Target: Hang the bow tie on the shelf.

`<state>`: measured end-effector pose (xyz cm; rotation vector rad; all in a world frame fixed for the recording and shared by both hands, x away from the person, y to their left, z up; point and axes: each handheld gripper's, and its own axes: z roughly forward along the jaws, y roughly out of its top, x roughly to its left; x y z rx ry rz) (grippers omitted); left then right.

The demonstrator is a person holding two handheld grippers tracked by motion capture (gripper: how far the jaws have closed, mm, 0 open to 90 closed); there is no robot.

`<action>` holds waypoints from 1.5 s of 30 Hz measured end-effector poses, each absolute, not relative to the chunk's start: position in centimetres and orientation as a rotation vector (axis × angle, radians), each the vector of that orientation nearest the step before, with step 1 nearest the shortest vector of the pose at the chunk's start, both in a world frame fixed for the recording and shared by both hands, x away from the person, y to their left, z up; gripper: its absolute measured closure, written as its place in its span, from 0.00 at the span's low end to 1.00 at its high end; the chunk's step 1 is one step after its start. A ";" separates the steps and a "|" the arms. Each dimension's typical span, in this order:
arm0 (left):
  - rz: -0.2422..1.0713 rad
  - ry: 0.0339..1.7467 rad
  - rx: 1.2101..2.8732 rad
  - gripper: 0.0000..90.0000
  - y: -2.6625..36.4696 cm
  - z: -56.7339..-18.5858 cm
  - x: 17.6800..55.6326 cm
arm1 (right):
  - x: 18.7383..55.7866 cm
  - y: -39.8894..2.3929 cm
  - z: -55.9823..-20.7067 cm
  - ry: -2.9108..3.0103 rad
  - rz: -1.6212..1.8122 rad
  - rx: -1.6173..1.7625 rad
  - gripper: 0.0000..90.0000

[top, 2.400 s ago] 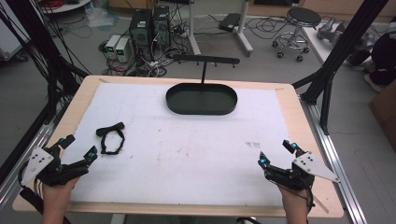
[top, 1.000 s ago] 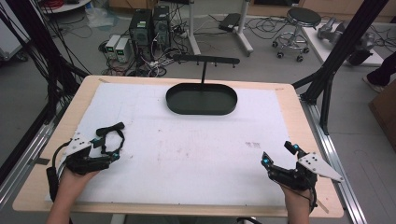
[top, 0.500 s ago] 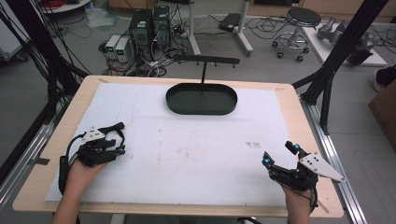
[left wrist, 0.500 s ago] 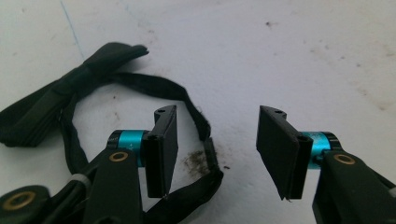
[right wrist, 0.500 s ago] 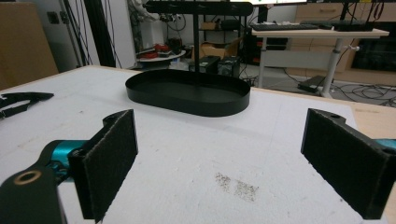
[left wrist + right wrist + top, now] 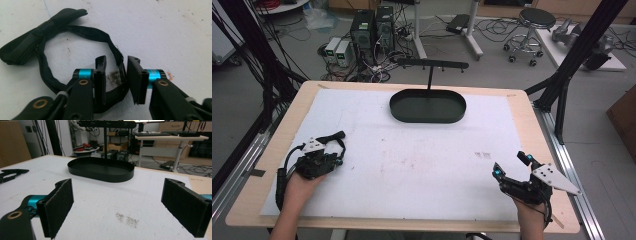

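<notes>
A black bow tie [image 6: 30,47] with a looped neck strap lies on the white table cover at the left [image 6: 334,136]. My left gripper [image 6: 337,156] is lowered over the strap. Its jaws stand a little apart, astride the strap [image 6: 120,62], which runs close by the right fingertip; the gripper [image 6: 116,61] is open. Near the table's front right corner my right gripper [image 6: 510,165] is wide open and holds nothing. The right gripper view looks between its pads [image 6: 117,187] across the table, and the bow tie [image 6: 11,173] shows at that view's far left.
A black oval tray [image 6: 428,119] sits at the back middle of the table, with a black T-shaped stand [image 6: 432,64] rising behind it; both show ahead of the right gripper, tray [image 6: 100,173] below stand [image 6: 107,123]. Wooden table edges frame the white cover [image 6: 422,165].
My left gripper has moved from the front left corner forward and right onto the bow tie's strap. The right gripper has hardly moved.
</notes>
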<state>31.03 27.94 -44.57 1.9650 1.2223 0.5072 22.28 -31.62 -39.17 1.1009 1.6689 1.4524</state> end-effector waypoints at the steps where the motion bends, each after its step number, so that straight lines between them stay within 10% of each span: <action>1: 0.507 1.222 1.965 0.84 27.9 -44.6 31.0 | 22.3 -31.6 -39.2 1.672 1.451 1.101 0.11; 4: 0.521 1.211 1.969 0.96 28.1 -44.6 30.9 | 22.3 -31.6 -39.2 1.677 1.449 1.099 0.11; 45: 0.768 0.593 1.591 0.97 22.3 -36.0 28.6 | 22.5 -30.9 -39.4 1.734 1.458 1.070 0.11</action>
